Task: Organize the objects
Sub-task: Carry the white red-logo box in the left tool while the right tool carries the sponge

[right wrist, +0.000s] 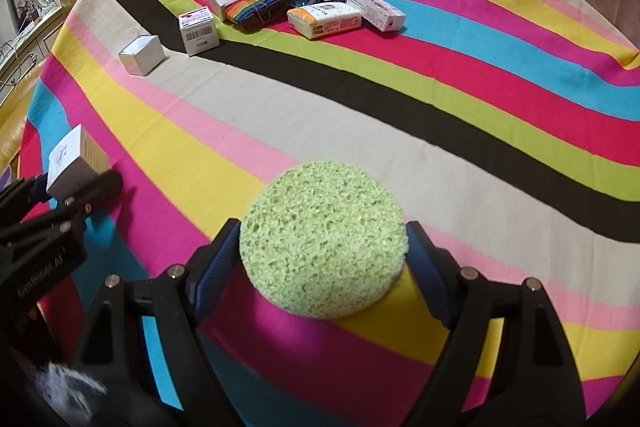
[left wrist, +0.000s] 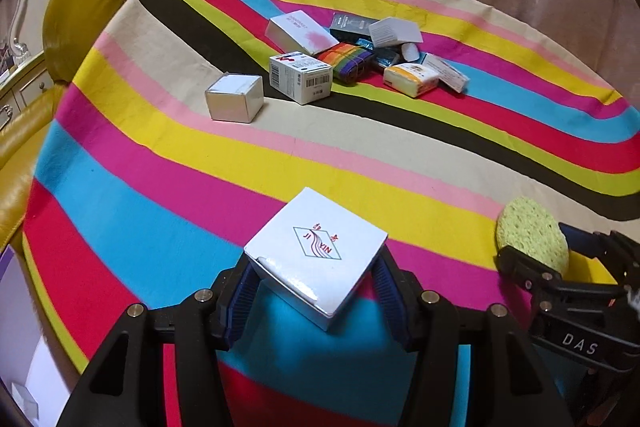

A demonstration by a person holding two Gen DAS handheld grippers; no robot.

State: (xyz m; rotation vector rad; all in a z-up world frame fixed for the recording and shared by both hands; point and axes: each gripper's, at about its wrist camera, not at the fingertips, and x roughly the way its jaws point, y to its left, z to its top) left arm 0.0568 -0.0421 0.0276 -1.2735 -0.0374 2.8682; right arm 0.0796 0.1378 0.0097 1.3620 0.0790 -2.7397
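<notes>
The left gripper (left wrist: 316,283) is clamping a white box (left wrist: 316,251) above the near part of the striped cloth (left wrist: 160,195). To its right, the right gripper (right wrist: 324,263) is squeezing a round green sponge (right wrist: 324,239) over the same cloth.

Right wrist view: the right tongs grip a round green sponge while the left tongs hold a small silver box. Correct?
Not quite. The left tongs hold a small white cardboard box with a red logo, as the left wrist view shows. The right tongs do grip the round green sponge.
</notes>
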